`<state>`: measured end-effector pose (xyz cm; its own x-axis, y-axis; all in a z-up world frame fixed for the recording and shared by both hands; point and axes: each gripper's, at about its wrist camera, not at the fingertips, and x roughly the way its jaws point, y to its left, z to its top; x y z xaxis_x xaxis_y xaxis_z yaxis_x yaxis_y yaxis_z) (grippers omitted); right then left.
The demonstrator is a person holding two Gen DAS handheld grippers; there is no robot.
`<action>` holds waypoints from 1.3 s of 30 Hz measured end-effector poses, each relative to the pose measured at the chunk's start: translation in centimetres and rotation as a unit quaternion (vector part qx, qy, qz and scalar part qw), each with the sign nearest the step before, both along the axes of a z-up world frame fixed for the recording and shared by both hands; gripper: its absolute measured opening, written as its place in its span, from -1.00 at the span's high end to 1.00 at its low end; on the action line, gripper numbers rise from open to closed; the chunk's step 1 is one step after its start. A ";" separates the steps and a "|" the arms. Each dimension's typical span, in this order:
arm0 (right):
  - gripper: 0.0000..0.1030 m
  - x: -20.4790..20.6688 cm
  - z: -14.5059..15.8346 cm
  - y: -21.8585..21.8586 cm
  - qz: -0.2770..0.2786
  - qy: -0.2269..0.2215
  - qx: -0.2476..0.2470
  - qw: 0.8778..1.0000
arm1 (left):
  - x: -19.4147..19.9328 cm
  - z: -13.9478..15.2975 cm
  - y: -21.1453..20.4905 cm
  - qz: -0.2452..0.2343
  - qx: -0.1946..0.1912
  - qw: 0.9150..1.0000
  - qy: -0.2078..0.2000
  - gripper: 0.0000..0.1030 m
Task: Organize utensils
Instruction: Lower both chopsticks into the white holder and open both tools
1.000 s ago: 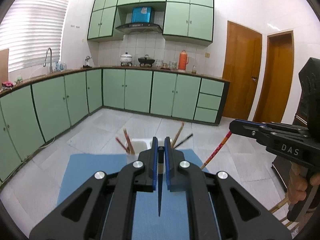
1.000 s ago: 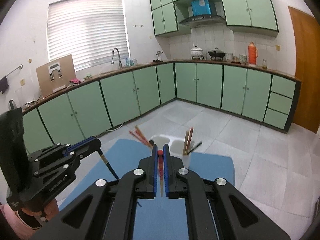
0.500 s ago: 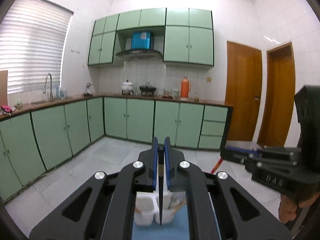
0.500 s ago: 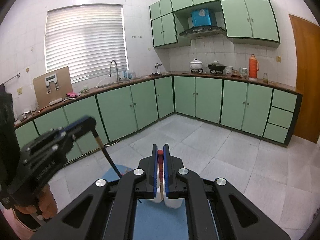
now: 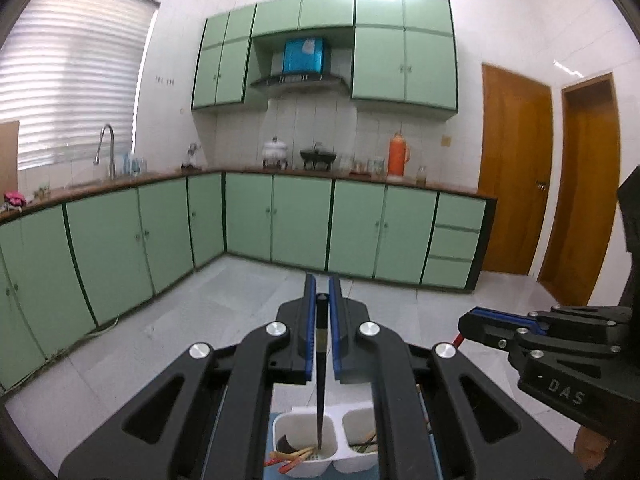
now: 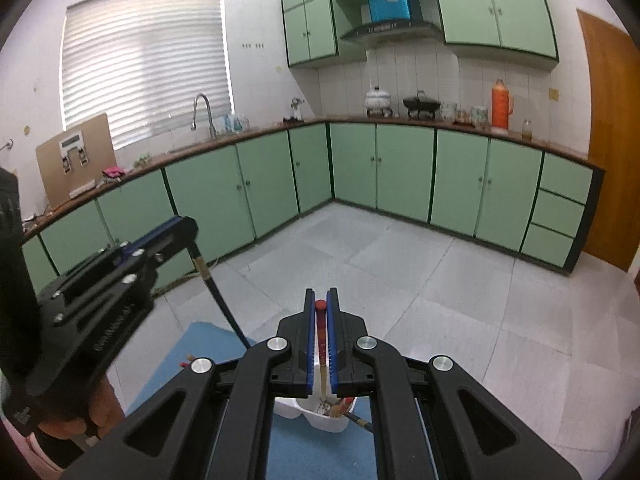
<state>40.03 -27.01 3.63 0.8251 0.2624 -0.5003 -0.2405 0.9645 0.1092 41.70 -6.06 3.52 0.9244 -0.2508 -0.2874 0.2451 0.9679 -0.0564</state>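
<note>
My left gripper (image 5: 321,294) is shut on a black chopstick (image 5: 320,392) that hangs straight down, its tip inside the left compartment of a white two-compartment holder (image 5: 328,448) that holds red and wooden chopsticks. My right gripper (image 6: 321,308) is shut on a red-topped chopstick (image 6: 321,354), upright above the same holder (image 6: 320,416). In the right wrist view the left gripper (image 6: 180,228) shows at left with the black chopstick (image 6: 218,300). In the left wrist view the right gripper (image 5: 472,324) shows at right.
The holder stands on a blue mat (image 6: 200,344) on a low surface. Beyond lie the grey tiled floor (image 6: 420,280), green base cabinets (image 5: 300,224) and two wooden doors (image 5: 516,168).
Both grippers have risen and tilted so their chopsticks point down over the holder. The black chopstick's tip has gone into the left compartment. The holder now sits at the bottom of both views.
</note>
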 end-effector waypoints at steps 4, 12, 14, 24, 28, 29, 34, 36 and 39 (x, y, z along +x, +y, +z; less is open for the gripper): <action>0.90 0.9 -1.5 0.1 0.002 0.013 0.000 1.000 | 1.0 -2.2 0.2 -0.001 0.003 1.000 0.020 0.89; 0.90 1.9 -3.6 0.4 0.000 0.027 -0.006 1.000 | 1.8 -4.3 0.4 -0.003 0.010 0.999 0.033 0.89; 0.90 2.1 -4.0 0.5 0.000 0.028 -0.009 1.000 | 1.8 -4.6 0.5 -0.003 0.011 0.999 0.034 0.89; 0.90 2.9 -5.9 1.2 0.003 0.043 -0.009 0.999 | 2.9 -6.5 0.9 -0.002 0.011 0.999 0.052 0.89; 0.90 3.2 -6.2 1.2 0.001 0.041 -0.010 0.999 | 3.1 -7.3 1.0 -0.002 0.012 0.998 0.060 0.89; 0.90 3.3 -6.3 1.1 0.002 0.041 -0.007 0.999 | 3.3 -7.6 1.2 -0.001 0.011 0.998 0.064 0.89; 0.85 2.8 -6.2 1.2 -0.002 0.035 -0.010 0.999 | 3.0 -7.5 1.7 -0.003 0.008 0.998 0.067 0.87; 0.65 2.3 -5.9 0.9 -0.004 0.029 -0.004 1.000 | 2.8 -7.2 1.8 -0.002 0.007 0.998 0.063 0.79; 0.39 1.3 -5.1 0.5 -0.011 0.013 -0.003 1.000 | 1.8 -6.4 1.9 -0.002 0.005 0.999 0.051 0.60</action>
